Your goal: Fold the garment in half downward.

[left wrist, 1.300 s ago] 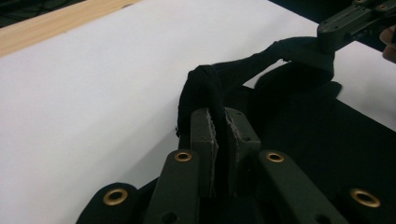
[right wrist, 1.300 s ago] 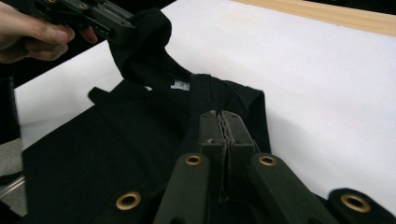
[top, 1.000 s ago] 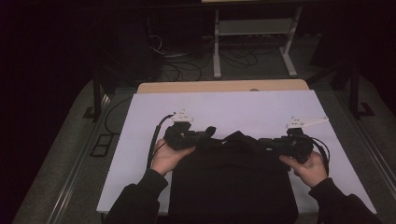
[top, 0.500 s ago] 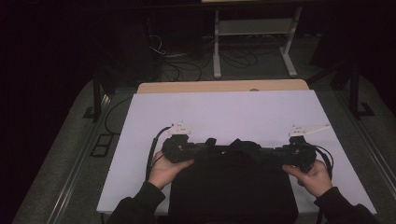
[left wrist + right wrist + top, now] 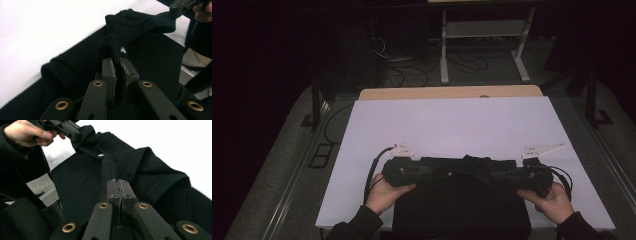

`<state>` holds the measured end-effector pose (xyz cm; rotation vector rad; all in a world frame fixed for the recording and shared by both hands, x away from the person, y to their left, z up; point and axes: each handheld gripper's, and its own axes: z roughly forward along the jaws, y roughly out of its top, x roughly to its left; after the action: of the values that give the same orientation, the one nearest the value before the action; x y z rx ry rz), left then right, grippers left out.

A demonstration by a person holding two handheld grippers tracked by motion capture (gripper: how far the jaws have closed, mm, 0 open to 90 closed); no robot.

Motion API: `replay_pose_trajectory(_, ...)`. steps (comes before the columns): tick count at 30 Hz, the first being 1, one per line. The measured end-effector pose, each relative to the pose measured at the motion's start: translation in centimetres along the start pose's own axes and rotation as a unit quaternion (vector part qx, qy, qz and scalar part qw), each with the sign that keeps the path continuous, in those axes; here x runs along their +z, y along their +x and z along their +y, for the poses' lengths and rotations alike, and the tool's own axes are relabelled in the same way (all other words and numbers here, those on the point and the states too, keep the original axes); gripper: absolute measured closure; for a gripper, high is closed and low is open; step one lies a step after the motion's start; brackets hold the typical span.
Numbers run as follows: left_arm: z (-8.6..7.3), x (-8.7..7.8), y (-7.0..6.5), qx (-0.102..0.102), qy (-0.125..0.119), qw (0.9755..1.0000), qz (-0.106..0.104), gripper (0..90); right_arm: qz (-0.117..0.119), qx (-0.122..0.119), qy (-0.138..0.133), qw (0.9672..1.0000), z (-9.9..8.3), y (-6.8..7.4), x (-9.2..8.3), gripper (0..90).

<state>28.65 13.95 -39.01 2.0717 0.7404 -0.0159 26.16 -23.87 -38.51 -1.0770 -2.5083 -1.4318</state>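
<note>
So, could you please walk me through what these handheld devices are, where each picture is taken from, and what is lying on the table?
No robot is at work here: a person holds a two-jaw gripper in each hand. The high view looks down from above the person's side, so the left gripper is at the left and the right gripper at the right, with cables trailing from both. The other two pictures come from cameras riding on the grippers, each looking along its own black jaws. On the white table lies a black garment, hanging over the near edge. The left gripper is shut on a band of the garment near its neckline, and the right gripper is shut on a similar fold of the fabric. Between them, the cloth is bunched.
</note>
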Motion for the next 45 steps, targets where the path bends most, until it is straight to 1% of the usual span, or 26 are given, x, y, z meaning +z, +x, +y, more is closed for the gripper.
replay_pose_trajectory(4, -0.7, -0.1, -0.2, -0.005, 0.006, 1.0, -0.006, 81.5, 0.006, 0.0, 0.011, 0.9999, -0.5, 0.5, 0.2, 87.2)
replay_pose_trajectory(10, -1.6, -0.1, -0.6, -0.002, 0.024, 0.9996, -0.014, 81.4, 0.01, -0.001, 0.029, 0.9995, -1.1, 0.9, 0.5, 87.2)
replay_pose_trajectory(14, -2.1, 0.0, -0.7, -0.005, 0.031, 0.9993, -0.019, 81.4, 0.013, 0.001, 0.037, 0.9992, -1.4, 1.2, 0.7, 87.2)
replay_pose_trajectory(18, -2.5, 0.2, -0.9, -0.008, 0.037, 0.999, -0.023, 81.3, 0.014, 0.004, 0.047, 0.9988, -1.7, 1.3, 0.7, 87.2)
replay_pose_trajectory(19, -2.6, 0.2, -0.9, -0.004, 0.042, 0.9988, -0.024, 81.4, 0.015, 0.005, 0.049, 0.9987, -1.8, 1.3, 0.8, 87.2)
replay_pose_trajectory(24, -2.9, 0.4, -1.1, -0.003, 0.051, 0.9984, -0.026, 81.2, 0.017, 0.007, 0.061, 0.998, -2.1, 1.3, 0.9, 87.2)
replay_pose_trajectory(30, -3.3, 0.7, -1.2, -0.007, 0.057, 0.998, -0.028, 80.6, 0.02, 0.011, 0.078, 0.9967, -2.5, 1.2, 1.5, 87.1)
replay_pose_trajectory(31, -3.4, 0.7, -1.2, -0.002, 0.062, 0.9976, -0.029, 80.2, 0.02, 0.011, 0.081, 0.9964, -2.5, 1.2, 1.6, 87.1)
replay_pose_trajectory(32, -3.4, 0.8, -1.2, -0.002, 0.065, 0.9974, -0.029, 79.1, 0.019, 0.013, 0.085, 0.9961, -2.6, 1.3, 1.8, 87.1)
replay_pose_trajectory(36, -3.6, 1.0, -1.1, -0.004, 0.07, 0.997, -0.033, 78.5, 0.02, 0.011, 0.096, 0.9952, -2.7, 1.2, 2.2, 86.6)
replay_pose_trajectory(39, -3.7, 1.0, -1.1, -0.005, 0.073, 0.9967, -0.033, 75.5, 0.017, 0.017, 0.102, 0.9945, -2.8, 1.1, 2.5, 86.2)
replay_pose_trajectory(41, -3.7, 1.0, -1.0, -0.005, 0.073, 0.9968, -0.032, 69.5, 0.019, 0.024, 0.105, 0.994, -2.9, 1.0, 2.5, 85.2)
replay_pose_trajectory(44, -3.7, 0.8, -0.9, -0.008, 0.065, 0.9974, -0.03, 65.5, 0.015, 0.026, 0.106, 0.9939, -2.9, 0.9, 2.5, 78.8)
replay_pose_trajectory(45, -3.7, 0.8, -0.9, -0.013, 0.06, 0.9977, -0.029, 63.1, 0.014, 0.026, 0.106, 0.994, -2.9, 0.9, 2.6, 76.7)
